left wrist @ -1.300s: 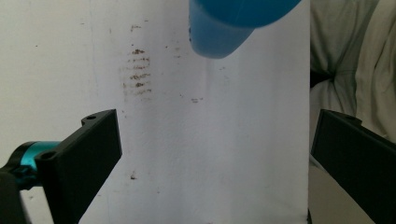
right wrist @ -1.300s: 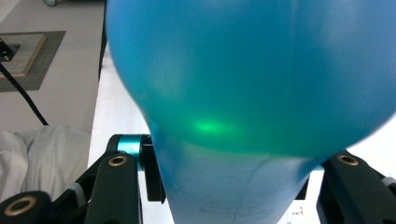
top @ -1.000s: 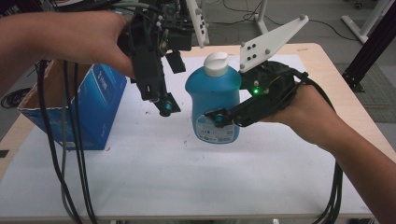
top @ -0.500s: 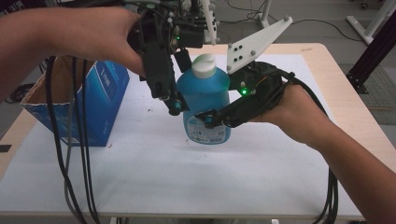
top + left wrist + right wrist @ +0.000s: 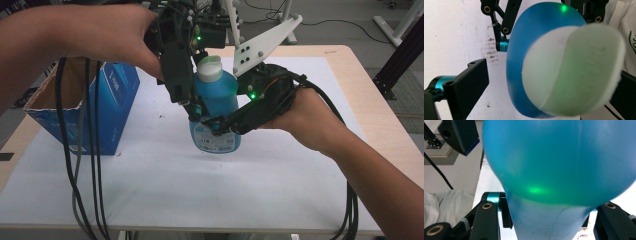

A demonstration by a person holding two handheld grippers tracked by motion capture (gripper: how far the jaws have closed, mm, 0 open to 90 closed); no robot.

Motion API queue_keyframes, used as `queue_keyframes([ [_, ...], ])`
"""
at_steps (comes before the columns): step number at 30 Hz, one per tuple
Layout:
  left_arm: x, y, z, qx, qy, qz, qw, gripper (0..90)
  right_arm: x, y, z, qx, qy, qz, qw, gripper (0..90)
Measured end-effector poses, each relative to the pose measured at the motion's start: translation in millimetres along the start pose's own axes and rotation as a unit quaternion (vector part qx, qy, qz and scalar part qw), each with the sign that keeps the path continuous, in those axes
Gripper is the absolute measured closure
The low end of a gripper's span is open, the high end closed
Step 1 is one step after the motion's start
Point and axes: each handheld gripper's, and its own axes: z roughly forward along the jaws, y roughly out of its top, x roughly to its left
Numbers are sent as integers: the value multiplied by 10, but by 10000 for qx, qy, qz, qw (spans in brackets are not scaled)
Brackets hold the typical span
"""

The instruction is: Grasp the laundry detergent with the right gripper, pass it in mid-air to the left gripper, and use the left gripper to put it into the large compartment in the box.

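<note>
Right gripper: jaws clamped on the lower body of the blue bottle, one on each flank, as the right gripper view shows with the bottle bulging above them. The hand comes in from the right edge of the worktop.

Left gripper: reaches down from above along the bottle's left side. In the left gripper view its jaws stand wide, one on either side of the bottle and its white cap; no pad is seen pressing on it.

Bottle position: upright, roughly mid-worktop, towards the far edge, its base at the white surface; contact with it cannot be told. White cap on top, label low on the front.

Surroundings: one open blue carton at the left edge of the worktop, well apart from the bottle. Black cables hang from the left gripper in front of the carton.

Count: one bottle, one carton, two grippers.
</note>
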Motion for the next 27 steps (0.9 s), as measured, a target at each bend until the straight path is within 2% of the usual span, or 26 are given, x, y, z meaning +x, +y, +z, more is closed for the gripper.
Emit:
queue_keyframes([
  [5,-5,10,-8,-63,-41,-8,10000,56,3,29,13,12,32,15,10000,459],
  [16,5,13,2,-36,-77,50,10000,133,18,62,32,-7,59,-40,10000,458],
  [27,-1,11,-3,-44,-184,149,9997,260,30,66,44,-7,70,-37,10000,458],
])
